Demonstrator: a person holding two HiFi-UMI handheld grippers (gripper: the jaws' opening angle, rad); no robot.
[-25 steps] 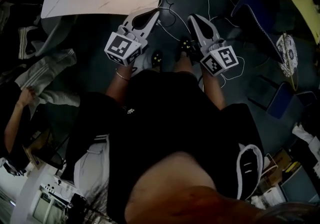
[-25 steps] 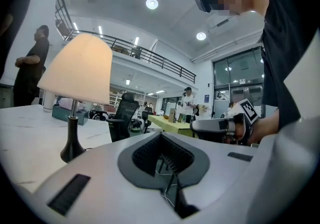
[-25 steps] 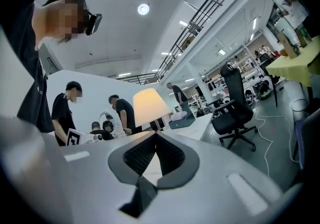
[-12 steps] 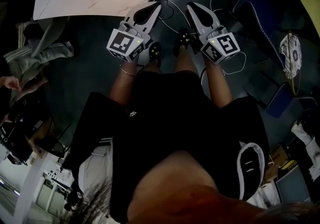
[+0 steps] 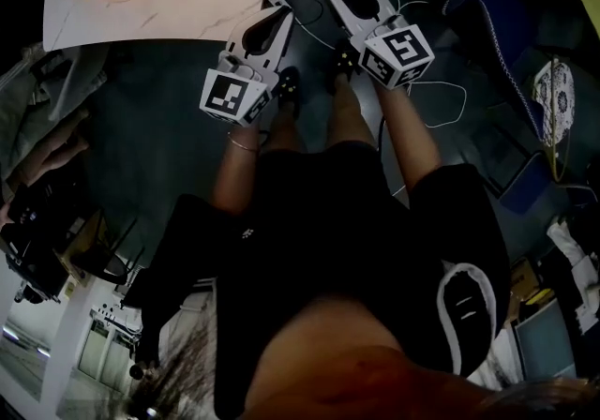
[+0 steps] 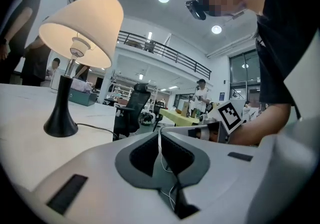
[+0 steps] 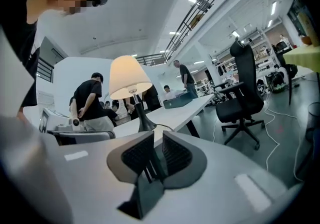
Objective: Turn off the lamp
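- Lit cream-shaded, black-stemmed lamp: stands on the white rectangular surface, ahead of both tongs and apart from them.
- Left tongs: closed, holding nothing.
- Right tongs: narrowly parted, have just been opening, with nothing between them.

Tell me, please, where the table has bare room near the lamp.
The white table is bare between the black base of the lamp and the near edge. The cord trails right off the base, and the floor past that side is crowded with cables.
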